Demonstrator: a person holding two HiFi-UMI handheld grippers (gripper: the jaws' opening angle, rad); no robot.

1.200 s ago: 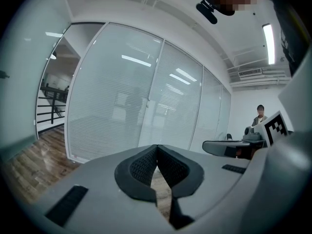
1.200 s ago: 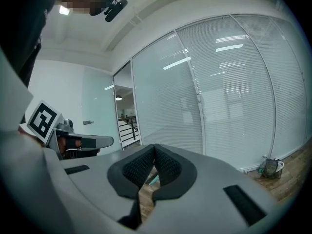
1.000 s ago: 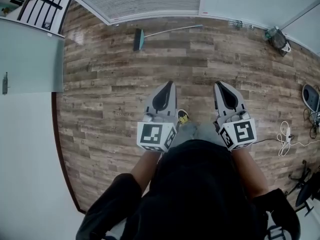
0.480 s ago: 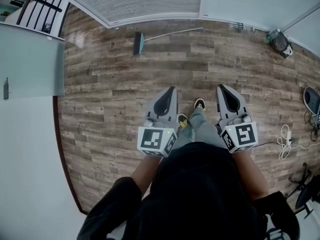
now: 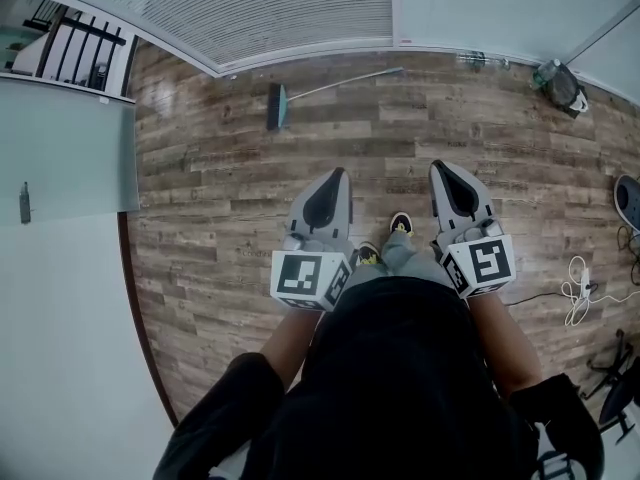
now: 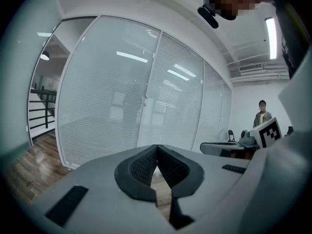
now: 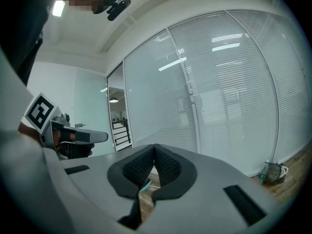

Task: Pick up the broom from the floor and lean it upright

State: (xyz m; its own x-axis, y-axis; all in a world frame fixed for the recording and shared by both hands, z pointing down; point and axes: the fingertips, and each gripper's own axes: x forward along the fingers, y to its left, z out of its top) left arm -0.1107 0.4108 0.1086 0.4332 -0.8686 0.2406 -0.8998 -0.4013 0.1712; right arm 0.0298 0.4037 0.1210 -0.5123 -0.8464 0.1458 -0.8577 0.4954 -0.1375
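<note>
the broom [image 5: 279, 103] lies flat on the wooden floor [image 5: 220, 188] just beside the glass wall [image 5: 300, 8], well apart from both grippers. the left gripper [image 5: 338, 176] and the right gripper [image 5: 438, 168] are both empty, with the jaws closed together. i judge the broom to be light and stiff, but its thin smooth handle may turn in the jaws, so it seems better to take it near the green head and again further along.
</note>
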